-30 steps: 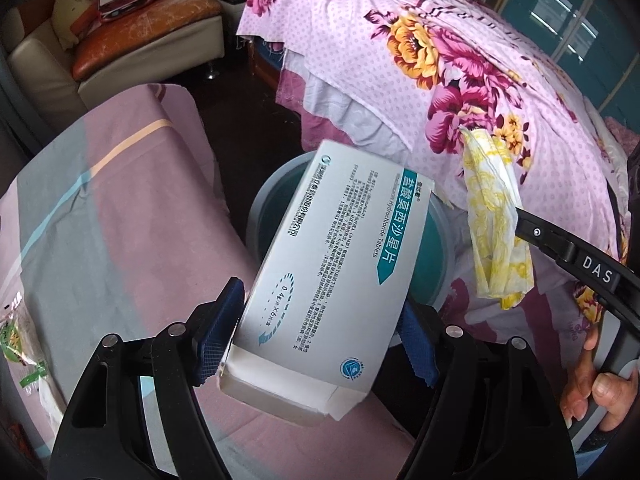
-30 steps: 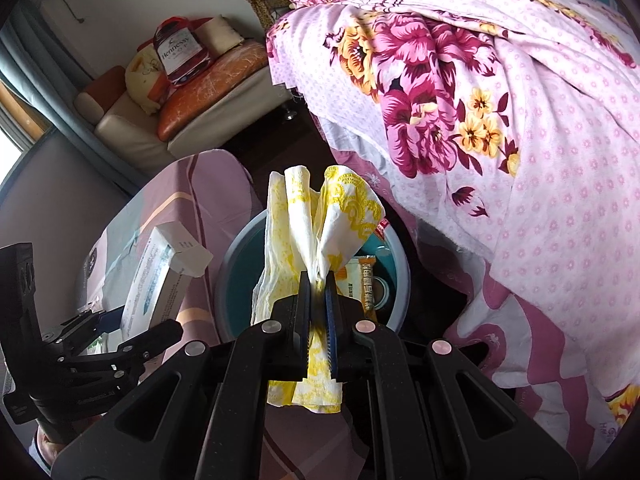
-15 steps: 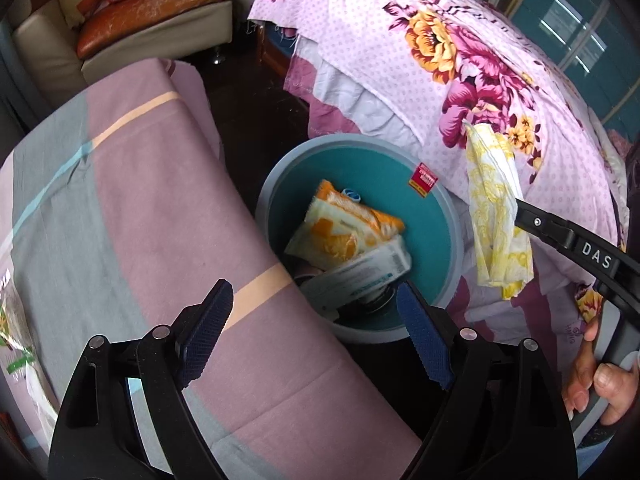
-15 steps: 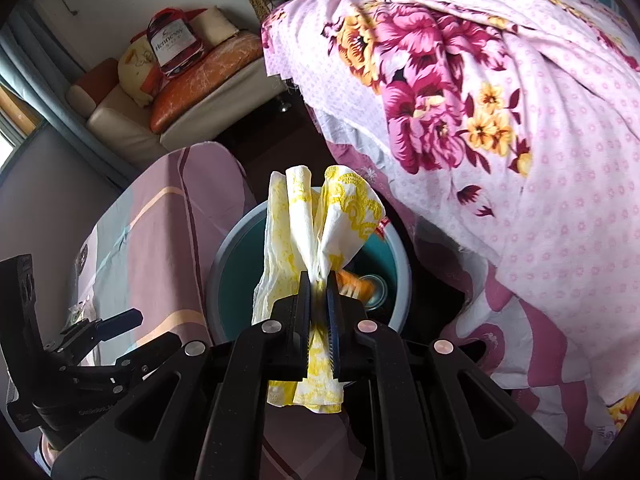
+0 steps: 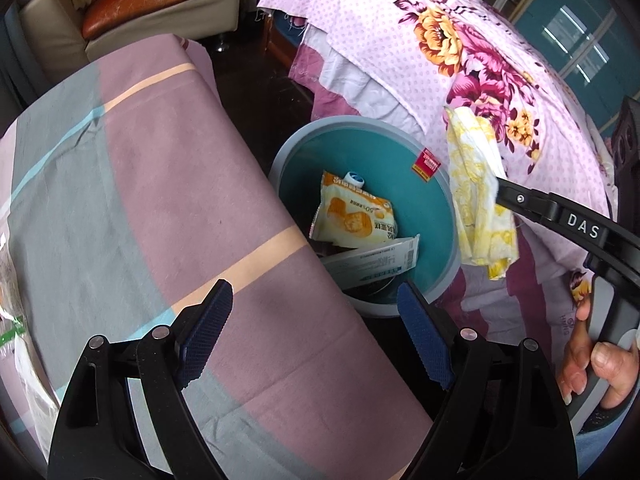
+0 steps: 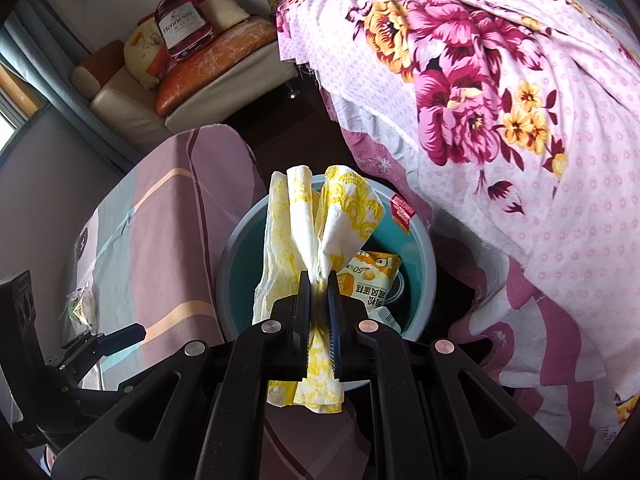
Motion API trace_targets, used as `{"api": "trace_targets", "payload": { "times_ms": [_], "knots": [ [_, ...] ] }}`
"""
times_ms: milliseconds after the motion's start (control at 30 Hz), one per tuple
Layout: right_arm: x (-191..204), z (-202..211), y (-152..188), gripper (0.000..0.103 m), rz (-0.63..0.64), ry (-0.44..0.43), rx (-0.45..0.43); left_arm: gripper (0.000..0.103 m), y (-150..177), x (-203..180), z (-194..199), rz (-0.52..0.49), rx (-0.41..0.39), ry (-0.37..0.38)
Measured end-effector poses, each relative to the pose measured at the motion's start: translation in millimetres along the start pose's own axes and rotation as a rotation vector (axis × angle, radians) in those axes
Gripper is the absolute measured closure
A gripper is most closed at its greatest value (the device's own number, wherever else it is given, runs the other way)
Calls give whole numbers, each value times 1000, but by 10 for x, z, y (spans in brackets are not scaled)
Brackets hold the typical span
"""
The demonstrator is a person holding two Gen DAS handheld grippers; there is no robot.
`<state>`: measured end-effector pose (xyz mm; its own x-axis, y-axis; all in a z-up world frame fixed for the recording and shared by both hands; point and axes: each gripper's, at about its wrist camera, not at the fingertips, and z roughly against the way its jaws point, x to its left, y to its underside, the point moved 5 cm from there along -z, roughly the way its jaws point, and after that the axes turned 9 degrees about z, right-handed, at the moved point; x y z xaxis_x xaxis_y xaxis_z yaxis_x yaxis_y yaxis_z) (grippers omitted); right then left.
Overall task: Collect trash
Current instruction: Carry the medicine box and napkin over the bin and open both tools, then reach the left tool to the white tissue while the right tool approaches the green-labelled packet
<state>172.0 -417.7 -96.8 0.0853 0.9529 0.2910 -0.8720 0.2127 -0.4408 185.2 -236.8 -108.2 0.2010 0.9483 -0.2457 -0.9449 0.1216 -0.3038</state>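
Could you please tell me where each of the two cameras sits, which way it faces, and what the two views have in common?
Left wrist: sits on the left gripper, looking steeply down past open, empty jaws at the striped cloth and teal bin; the person's right hand shows.
Right wrist: sits on the right gripper, looking down over the bin; its jaws, just opening slightly, pinch the yellow napkin; no hand is visible.
Shared: bin, napkin, orange snack packet, floral bedspread, and each other's gripper.

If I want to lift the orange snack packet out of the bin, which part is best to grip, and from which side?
Probably the upper edge of the snack packet, coming from above: it leans tilted in the bin, that edge is free, and the white box covers its lower end.
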Motion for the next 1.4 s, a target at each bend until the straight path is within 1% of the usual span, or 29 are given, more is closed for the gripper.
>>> {"api": "trace_targets", "payload": {
  "times_ms": [33,67,100,200,333,367,400,533,800,1033,1400],
  "knots": [
    [8,-10,0,88,-3,-1,3,18,5,19,5,6,1,2],
    [17,-18,-1,79,-6,-3,2,18,11,31,9,10,2,4],
    [25,-18,-2,66,-6,1,0,18,20,55,17,16,3,8],
    [41,-14,7,54,-9,11,-4,18,45,96,36,26,2,13],
    [51,24,35,41,-24,23,-2,18,99,163,70,39,5,22],
    [56,28,35,36,-23,25,-2,18,112,182,78,43,6,23],
    [60,34,40,34,-21,27,-1,18,127,203,82,48,9,25],
    [115,49,85,30,-24,15,19,18,197,303,136,70,7,31],
    [401,89,147,29,10,-8,42,18,348,570,349,113,-26,23],
    [813,129,209,28,79,-28,57,18,518,932,572,171,-57,14],
    [1620,184,313,28,221,-53,84,18,848,1623,973,254,-116,-8]
  ]
}}
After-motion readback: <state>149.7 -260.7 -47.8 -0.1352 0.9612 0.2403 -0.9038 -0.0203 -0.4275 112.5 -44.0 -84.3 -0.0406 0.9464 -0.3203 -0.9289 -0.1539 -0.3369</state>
